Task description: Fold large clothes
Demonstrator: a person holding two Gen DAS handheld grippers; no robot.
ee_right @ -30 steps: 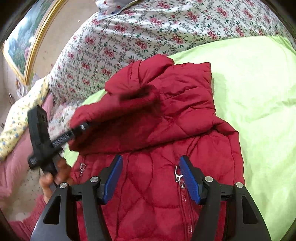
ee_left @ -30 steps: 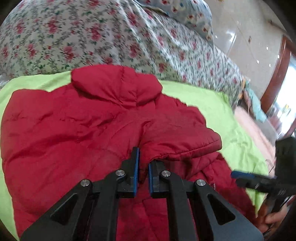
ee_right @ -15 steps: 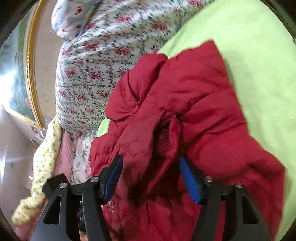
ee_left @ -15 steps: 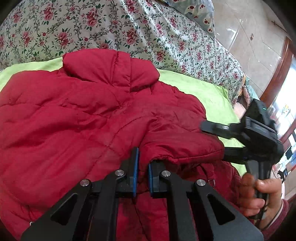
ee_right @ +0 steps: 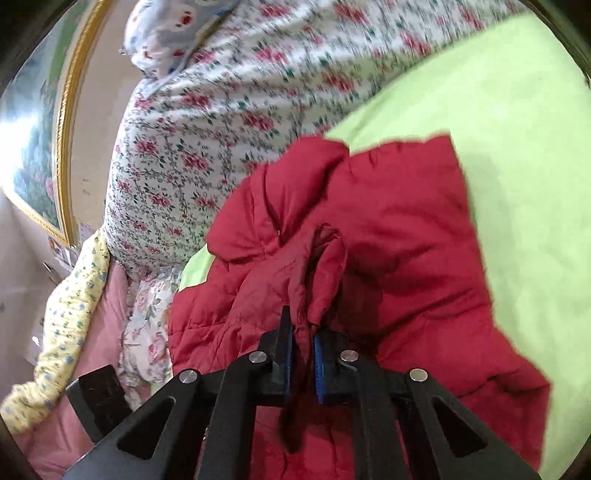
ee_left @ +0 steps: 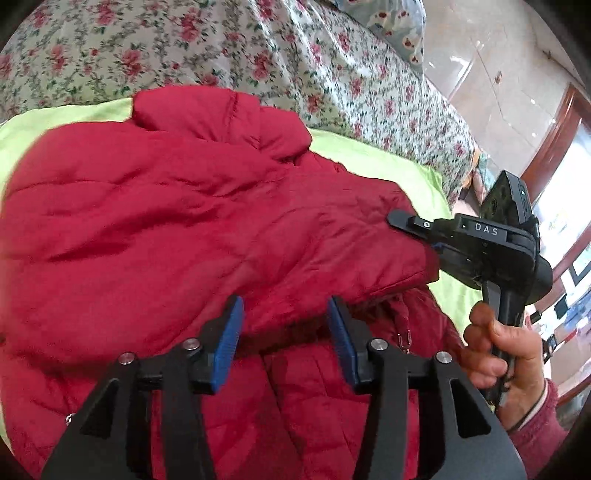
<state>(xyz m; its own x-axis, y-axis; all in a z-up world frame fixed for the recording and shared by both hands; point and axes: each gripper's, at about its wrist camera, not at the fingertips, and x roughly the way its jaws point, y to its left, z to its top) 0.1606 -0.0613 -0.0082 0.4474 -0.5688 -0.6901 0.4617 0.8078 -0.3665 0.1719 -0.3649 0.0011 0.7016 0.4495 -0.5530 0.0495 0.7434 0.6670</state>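
Observation:
A red quilted jacket (ee_left: 192,229) lies on a lime green sheet (ee_left: 376,155); one sleeve is folded across its body. My left gripper (ee_left: 284,328) is open, its blue pads on either side of the sleeve's lower edge without pinching it. My right gripper (ee_right: 303,347) is shut on a bunched fold of the jacket sleeve (ee_right: 321,266). In the left wrist view the right gripper (ee_left: 417,229) grips the sleeve end at the right. The jacket also fills the right wrist view (ee_right: 399,236).
A floral quilt (ee_left: 207,48) is heaped behind the jacket, with a pillow (ee_right: 173,33) on top. A pink cover (ee_right: 99,317) and a yellow cloth (ee_right: 62,332) lie at the bed's edge. A gold-framed picture (ee_right: 40,140) hangs on the wall.
My left gripper has opened and let go of the sleeve. My right gripper has closed on the sleeve end.

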